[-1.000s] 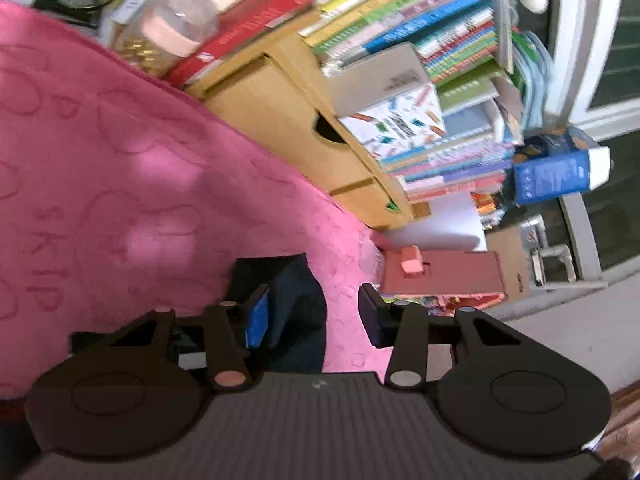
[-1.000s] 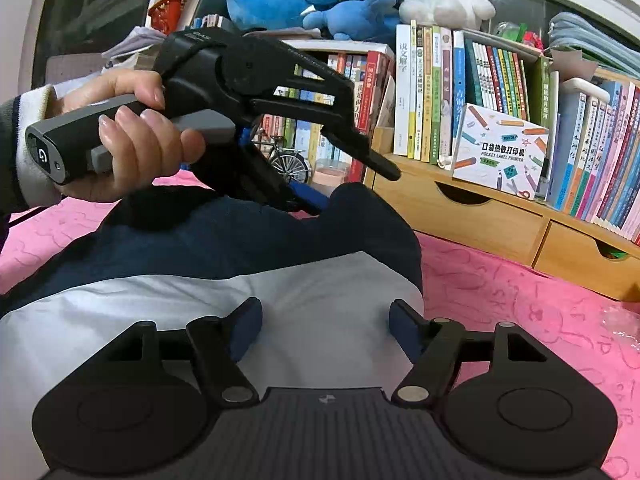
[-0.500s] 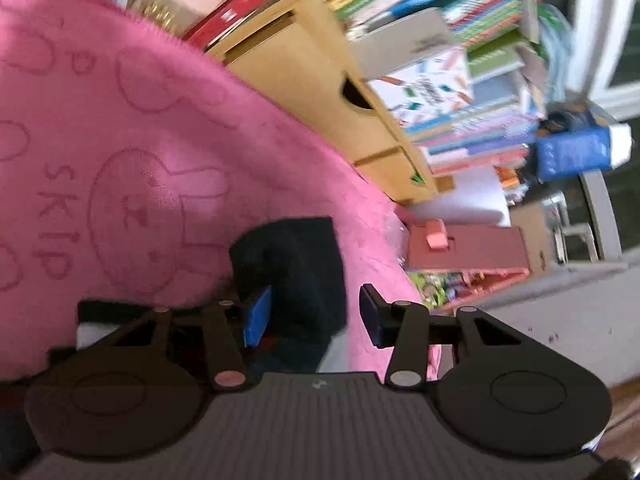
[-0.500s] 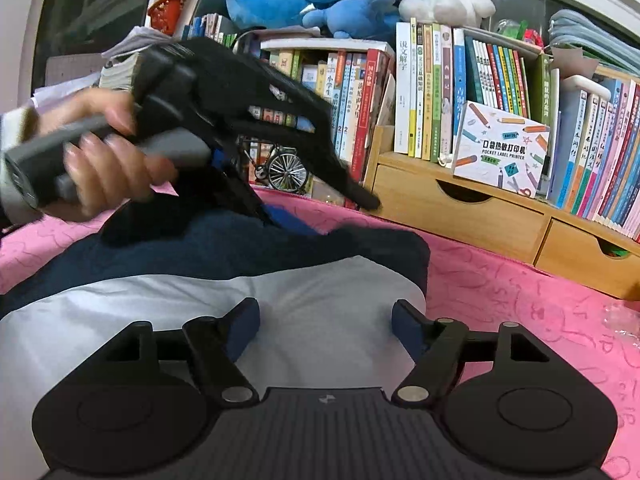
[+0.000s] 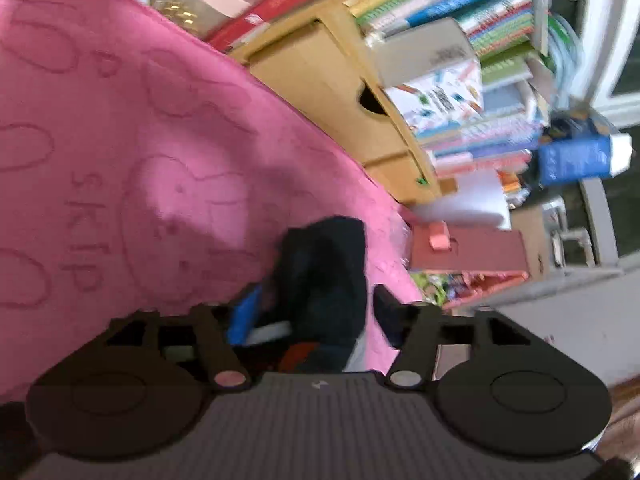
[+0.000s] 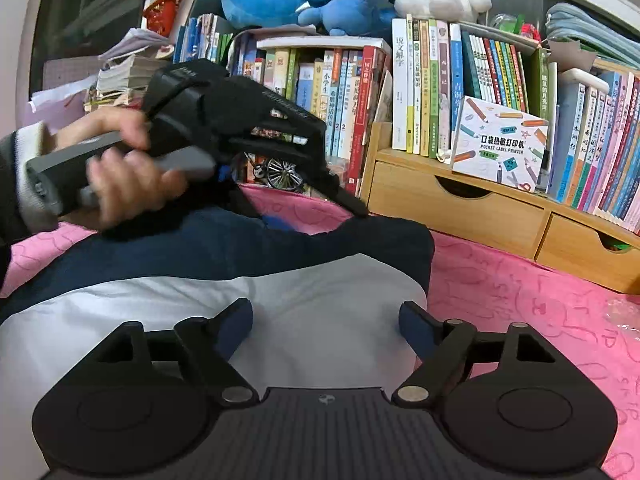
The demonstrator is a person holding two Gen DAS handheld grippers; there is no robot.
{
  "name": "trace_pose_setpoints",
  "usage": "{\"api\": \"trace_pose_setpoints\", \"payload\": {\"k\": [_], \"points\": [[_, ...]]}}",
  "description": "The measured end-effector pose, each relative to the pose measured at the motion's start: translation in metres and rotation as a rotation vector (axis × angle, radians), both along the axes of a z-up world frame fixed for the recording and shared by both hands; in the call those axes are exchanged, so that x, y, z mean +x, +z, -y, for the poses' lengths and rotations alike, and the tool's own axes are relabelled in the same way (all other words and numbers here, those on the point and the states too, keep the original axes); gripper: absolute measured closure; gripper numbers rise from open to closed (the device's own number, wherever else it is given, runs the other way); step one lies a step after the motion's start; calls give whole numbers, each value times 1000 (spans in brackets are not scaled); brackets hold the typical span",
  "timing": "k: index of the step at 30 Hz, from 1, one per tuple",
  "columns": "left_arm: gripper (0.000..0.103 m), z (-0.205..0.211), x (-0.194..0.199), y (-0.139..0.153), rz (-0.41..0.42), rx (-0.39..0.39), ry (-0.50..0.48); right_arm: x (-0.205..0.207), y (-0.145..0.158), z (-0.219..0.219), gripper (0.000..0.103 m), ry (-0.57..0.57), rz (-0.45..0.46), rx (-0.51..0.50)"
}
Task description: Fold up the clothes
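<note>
blanket (image 5: 120, 128): "SKIP" | box (image 6: 500, 148): "POCKET LABEL PRINTER" | left tool (image 5: 312, 304), right tool (image 6: 326, 320): spreading, nothing pinched

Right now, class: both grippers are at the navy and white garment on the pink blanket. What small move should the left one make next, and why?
Probably draw the left gripper back clear. Its jaws are opening over the navy fold of the garment, which already lies flat on the pink blanket.

The left gripper (image 5: 310, 304) opens its jaws wider than a second ago, and the dark navy fold of the garment (image 5: 324, 276) now lies loose between them. In the right wrist view the person's hand (image 6: 120, 176) sits lower. The right gripper (image 6: 326, 322) also spreads wider over the garment's pale panel.
</note>
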State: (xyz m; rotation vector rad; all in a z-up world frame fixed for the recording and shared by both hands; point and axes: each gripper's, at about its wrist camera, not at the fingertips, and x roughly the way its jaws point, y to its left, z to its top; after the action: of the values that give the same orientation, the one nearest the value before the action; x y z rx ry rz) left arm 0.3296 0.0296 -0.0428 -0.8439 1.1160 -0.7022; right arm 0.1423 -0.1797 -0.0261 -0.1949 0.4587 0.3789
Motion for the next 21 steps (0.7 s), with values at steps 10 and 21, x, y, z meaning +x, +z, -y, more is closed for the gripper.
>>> {"api": "trace_pose_setpoints", "payload": {"k": [10,21], "points": [[90,23,3,-2,39,75,44,0,0,-1,20,-1,-6,4],[91,9,39,-5,-4,47,134,2,0,0,17,0,-29,18]]}}
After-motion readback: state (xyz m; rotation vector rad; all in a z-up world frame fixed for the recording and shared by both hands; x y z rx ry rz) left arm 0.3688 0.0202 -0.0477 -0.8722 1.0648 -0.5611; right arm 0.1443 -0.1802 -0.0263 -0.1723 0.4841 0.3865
